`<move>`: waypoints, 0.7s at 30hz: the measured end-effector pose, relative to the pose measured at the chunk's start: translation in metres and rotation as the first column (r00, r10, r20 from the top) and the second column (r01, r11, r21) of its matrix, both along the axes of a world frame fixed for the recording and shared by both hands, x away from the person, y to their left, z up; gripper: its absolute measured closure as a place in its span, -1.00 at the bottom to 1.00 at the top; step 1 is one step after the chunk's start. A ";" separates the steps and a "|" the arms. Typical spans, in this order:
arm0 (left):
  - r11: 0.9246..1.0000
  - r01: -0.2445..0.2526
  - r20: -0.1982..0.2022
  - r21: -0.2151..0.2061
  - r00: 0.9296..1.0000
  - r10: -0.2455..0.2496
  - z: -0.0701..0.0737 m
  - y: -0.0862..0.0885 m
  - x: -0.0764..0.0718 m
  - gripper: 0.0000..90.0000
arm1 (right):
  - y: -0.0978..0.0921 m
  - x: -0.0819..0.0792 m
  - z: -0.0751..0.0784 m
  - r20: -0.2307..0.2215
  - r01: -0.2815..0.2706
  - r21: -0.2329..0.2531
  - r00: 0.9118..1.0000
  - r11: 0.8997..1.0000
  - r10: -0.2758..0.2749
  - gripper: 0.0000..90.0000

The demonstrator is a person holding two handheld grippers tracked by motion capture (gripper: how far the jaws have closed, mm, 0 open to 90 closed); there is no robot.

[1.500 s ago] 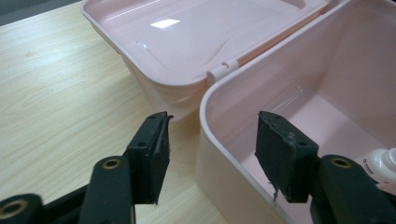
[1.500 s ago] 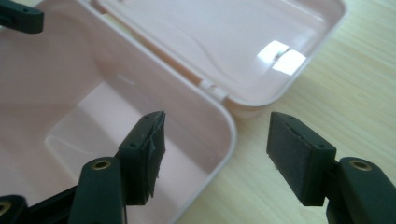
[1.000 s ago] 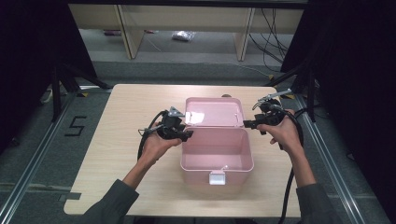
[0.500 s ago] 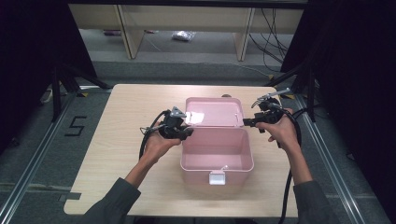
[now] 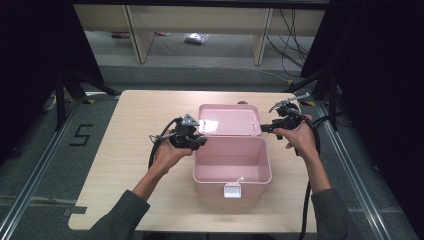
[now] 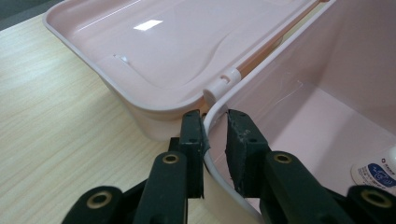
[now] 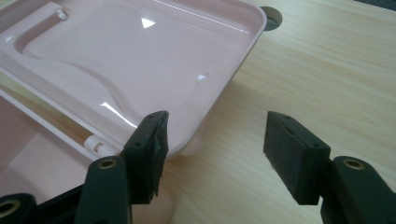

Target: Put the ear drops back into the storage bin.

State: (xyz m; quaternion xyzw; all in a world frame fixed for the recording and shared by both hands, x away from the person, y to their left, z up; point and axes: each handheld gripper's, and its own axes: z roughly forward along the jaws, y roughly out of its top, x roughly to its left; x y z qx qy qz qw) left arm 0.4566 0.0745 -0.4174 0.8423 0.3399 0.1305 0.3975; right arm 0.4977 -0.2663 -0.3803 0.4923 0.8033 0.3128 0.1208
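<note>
1. Scene: pink box open on the table, lid swung right back and lying flat behind the body. Box interior looks empty apart from a small label on the floor, seen in the left gripper view.
2. Left gripper: jaws straddle the box rim at the rear corner, just below the hinge knuckle. One pad is outside the wall, one inside. A sliver of gap shows on the inner side, so I can't tell whether it's a firm clamp or a loose pinch. Likely role: steadying the body.
3. Right gripper: jaws wide apart, nothing between them. The lid's corner sits just ahead of and beside its left jaw; bare table lies ahead of the right jaw. In the high view it hangs at the lid's right edge.
4. Step in hand, my read: box held, right claw lining up on the lid edge, probably to swing it shut.
5. Next move calls for: slide the right claw sideways so the lid lip lands between the pads, close on it, then lift in an arc about the hinge.
6. Watch: left claw sits on the rim in the lid's closing path, so it must clear first.
</note>
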 end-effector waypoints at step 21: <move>1.000 0.005 0.004 0.006 1.000 -0.006 0.001 -0.001 -0.003 0.70 | -0.001 0.021 0.000 0.022 0.067 0.027 0.997 0.997 -0.068 -0.08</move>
